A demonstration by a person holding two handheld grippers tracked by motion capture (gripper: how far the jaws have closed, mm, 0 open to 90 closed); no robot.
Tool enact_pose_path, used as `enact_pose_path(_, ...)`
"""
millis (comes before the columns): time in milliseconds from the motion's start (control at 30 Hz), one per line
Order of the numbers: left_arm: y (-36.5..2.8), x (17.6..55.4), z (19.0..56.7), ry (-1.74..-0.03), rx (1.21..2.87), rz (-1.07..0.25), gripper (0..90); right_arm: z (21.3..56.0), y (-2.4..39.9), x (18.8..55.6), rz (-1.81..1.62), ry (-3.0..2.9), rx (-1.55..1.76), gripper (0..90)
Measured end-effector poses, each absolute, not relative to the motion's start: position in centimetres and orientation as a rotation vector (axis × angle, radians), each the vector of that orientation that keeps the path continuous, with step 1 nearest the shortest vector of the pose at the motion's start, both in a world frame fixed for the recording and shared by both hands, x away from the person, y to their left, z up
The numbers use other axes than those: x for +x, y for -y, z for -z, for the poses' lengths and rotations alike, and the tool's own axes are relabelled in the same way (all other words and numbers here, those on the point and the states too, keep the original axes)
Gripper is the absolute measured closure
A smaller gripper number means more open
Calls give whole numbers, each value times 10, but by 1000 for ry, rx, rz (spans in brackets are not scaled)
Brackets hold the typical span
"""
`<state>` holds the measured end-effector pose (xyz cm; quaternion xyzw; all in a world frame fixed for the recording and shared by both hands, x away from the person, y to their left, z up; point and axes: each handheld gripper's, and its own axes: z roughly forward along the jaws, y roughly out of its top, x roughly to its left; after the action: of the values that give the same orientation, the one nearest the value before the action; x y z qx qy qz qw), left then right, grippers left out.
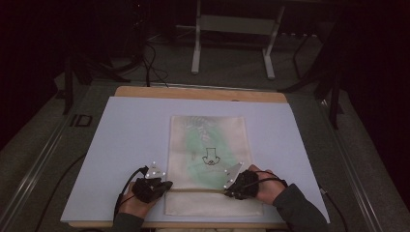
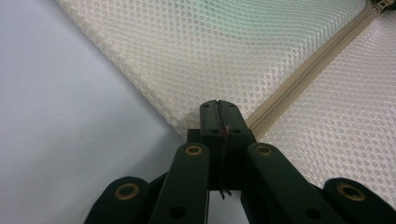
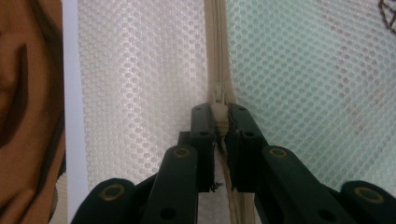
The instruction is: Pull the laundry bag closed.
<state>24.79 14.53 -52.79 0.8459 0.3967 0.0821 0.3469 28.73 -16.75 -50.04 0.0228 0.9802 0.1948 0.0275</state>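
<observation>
Mesh bag [image 1: 209,145]: light, limp, apt to bunch, so best held at the edge and zip pull [image 3: 218,95]. Cream honeycomb net, green cloth inside, beige zip [image 2: 299,81] across the near end, flat mid-desk [image 1: 121,140]. Left gripper [image 2: 218,108] clenched at the bag's edge by the zip's end; right gripper [image 3: 219,122] clamped on the pull.

A cream honeycomb-mesh bag [image 1: 208,145] with a beige zipper [image 2: 299,81] shows pale green inside and a black line drawing, on a light blue sheet [image 1: 121,145] over the tan wood table [image 1: 193,93].
</observation>
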Motion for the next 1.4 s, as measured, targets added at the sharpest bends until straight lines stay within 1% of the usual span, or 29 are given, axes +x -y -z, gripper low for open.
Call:
enact_pose_path(667,-145,248,528,-1030,2193,-212,893,499,172,287,-599,-3022,78,824)
enact_pose_path(1400,-145,248,528,-1029,2194,-213,893,497,189,288,-617,-3023,134,824)
